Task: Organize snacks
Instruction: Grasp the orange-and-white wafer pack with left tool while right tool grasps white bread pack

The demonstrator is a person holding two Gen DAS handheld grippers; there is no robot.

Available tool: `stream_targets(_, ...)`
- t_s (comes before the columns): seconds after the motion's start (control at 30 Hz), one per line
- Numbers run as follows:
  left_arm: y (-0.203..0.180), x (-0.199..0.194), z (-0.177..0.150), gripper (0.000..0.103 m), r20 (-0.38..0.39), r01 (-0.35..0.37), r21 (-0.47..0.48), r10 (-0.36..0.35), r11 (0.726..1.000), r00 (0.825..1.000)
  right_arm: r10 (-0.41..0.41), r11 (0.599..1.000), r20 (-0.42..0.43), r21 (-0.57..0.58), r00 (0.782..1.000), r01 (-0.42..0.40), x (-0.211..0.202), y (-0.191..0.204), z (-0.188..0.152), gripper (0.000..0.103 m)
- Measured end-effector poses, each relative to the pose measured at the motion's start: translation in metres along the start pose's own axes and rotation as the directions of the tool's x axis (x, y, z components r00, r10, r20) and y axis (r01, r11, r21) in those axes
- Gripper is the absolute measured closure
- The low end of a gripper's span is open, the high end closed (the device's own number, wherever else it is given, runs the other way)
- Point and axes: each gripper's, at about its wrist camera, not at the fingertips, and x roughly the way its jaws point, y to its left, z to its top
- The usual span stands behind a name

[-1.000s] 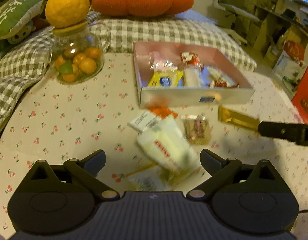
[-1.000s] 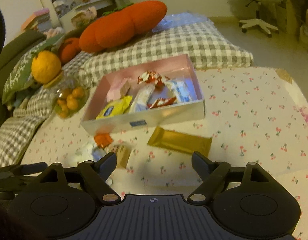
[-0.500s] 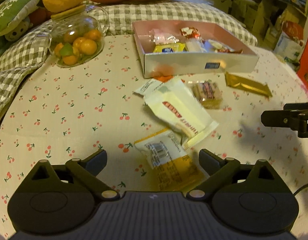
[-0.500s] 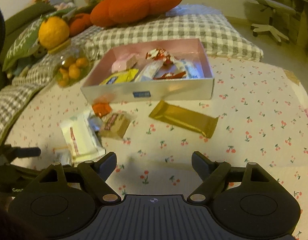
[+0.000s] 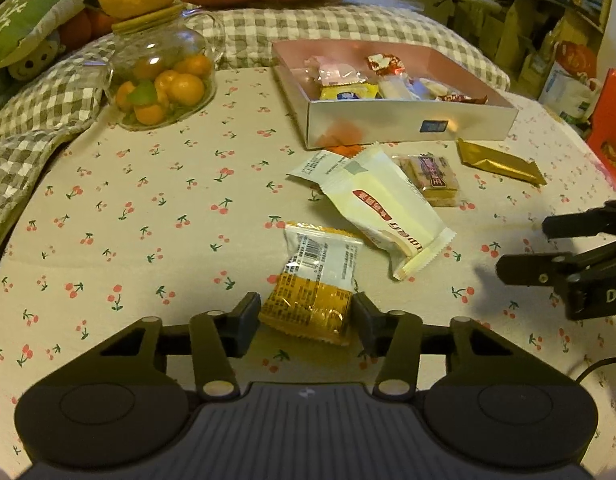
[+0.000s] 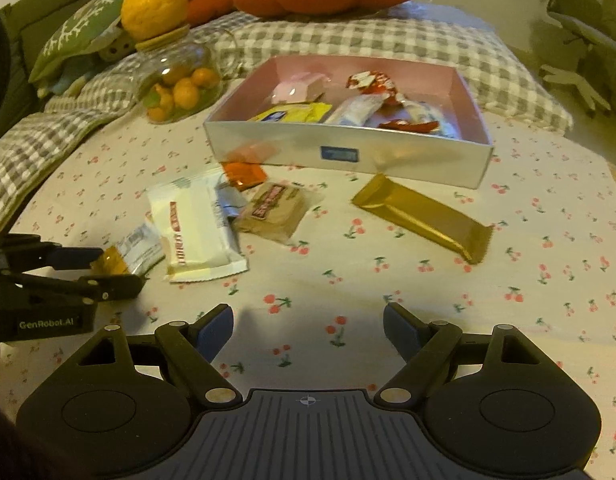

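Left gripper [image 5: 306,322] had dropped from a wide hover half a second earlier; its jaws had narrowed onto the yellow-and-white snack packet [image 5: 314,280], both pads at the wrapper's sides, apparently pinching it. The packet lay on the cherry-print tablecloth [image 5: 128,220], well short of the pink box [image 5: 408,124]. Likely the pick had begun, lift not yet. Right gripper [image 6: 308,330] hovered spread and empty. Right view alone showed the box contents plainly, and the orange packet [image 6: 244,174] by the box wall; left view alone showed pad contact.
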Motion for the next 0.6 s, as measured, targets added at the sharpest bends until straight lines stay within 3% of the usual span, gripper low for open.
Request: stream_targets(0.6, 0.033, -0.003, -0.001, 0.058, -0.02, -0.06, -0.08, 0.059, 0.995, 0.998, 0.047, 0.998, -0.006, -0.031, 0.999, -0.047, 0.025, 0.042, 0.013, 0.017)
